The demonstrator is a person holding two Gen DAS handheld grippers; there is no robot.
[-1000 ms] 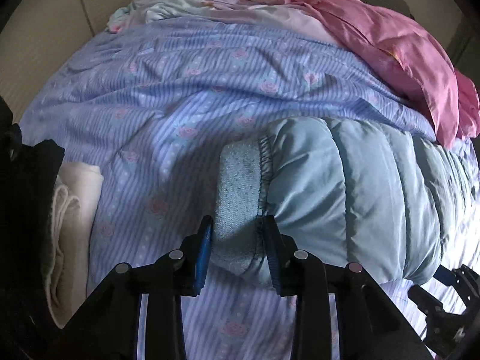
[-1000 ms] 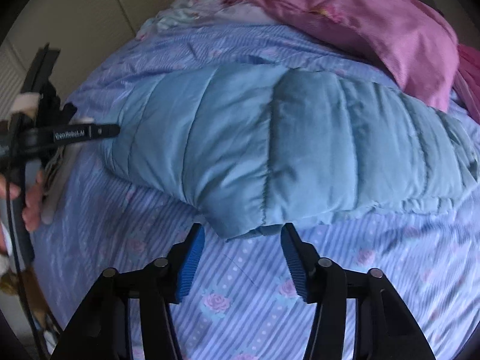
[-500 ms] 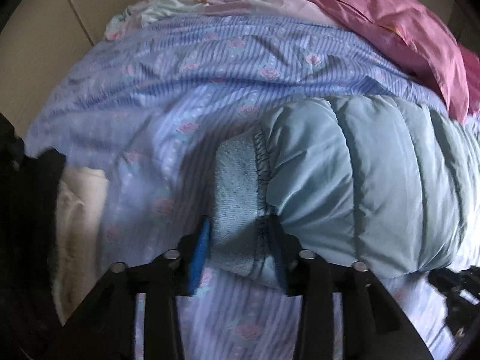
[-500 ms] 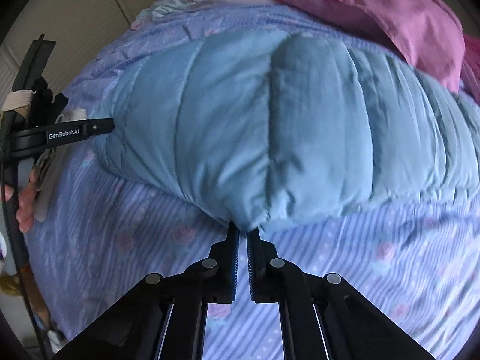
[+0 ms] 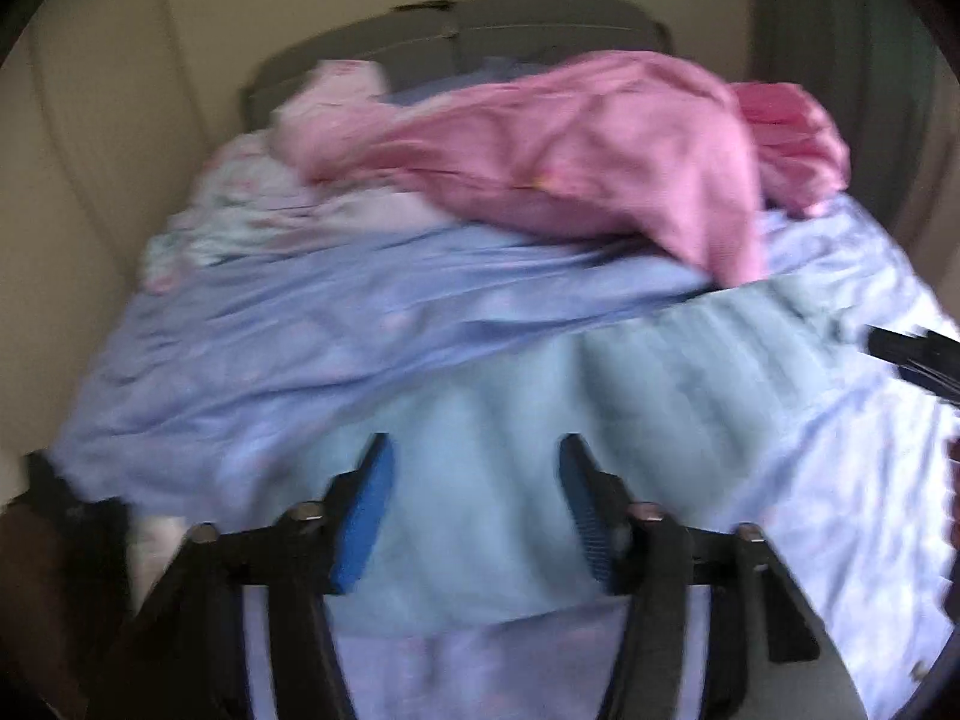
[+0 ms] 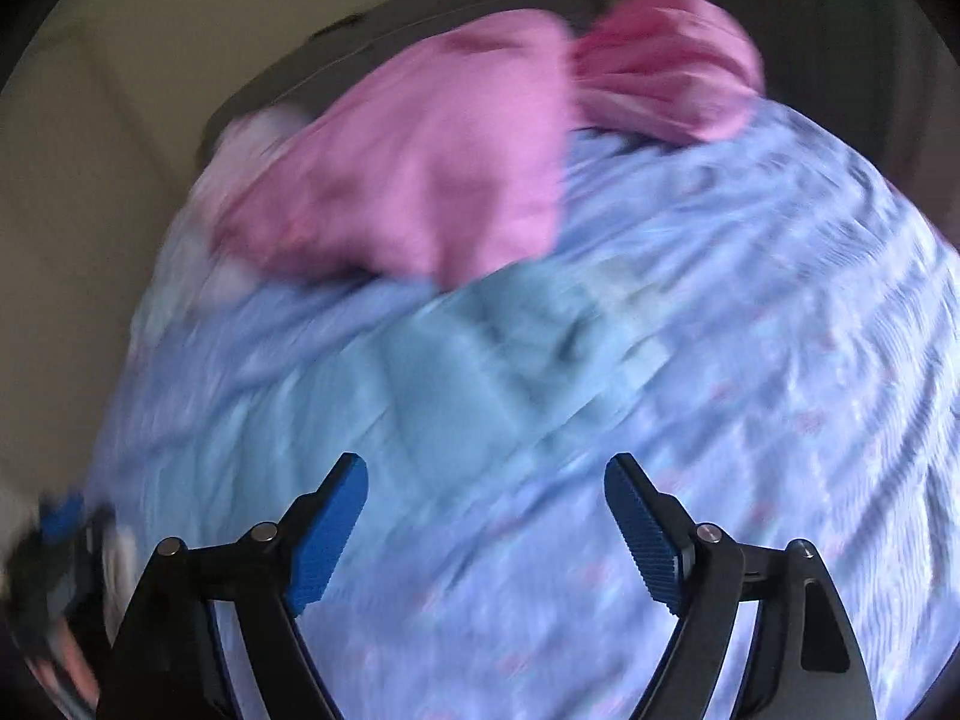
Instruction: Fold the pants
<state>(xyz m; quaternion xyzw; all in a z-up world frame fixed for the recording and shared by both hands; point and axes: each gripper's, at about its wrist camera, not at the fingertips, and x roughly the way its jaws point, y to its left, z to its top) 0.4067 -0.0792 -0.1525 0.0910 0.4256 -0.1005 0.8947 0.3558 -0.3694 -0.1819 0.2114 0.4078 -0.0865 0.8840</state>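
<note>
Light blue quilted pants (image 5: pixel 600 420) lie flat on a lilac striped bedsheet (image 5: pixel 300 360); both views are motion-blurred. My left gripper (image 5: pixel 474 510) is open and empty, raised above the near part of the pants. My right gripper (image 6: pixel 486 528) is open wide and empty, above the sheet at the pants' (image 6: pixel 456 372) near right edge. The right gripper's tip (image 5: pixel 918 354) shows at the right edge of the left wrist view. The left gripper (image 6: pixel 54 546) shows blurred at the lower left of the right wrist view.
A pink crumpled garment (image 5: pixel 570 162) lies at the back of the bed, touching the pants' far end; it also shows in the right wrist view (image 6: pixel 420 180). Pale floral cloth (image 5: pixel 240 222) lies back left. A grey headboard (image 5: pixel 480 30) and beige wall stand behind.
Both grippers let go of the pants, opened and pulled up and back. The pants now lie flatter and stretched farther across the bed.
</note>
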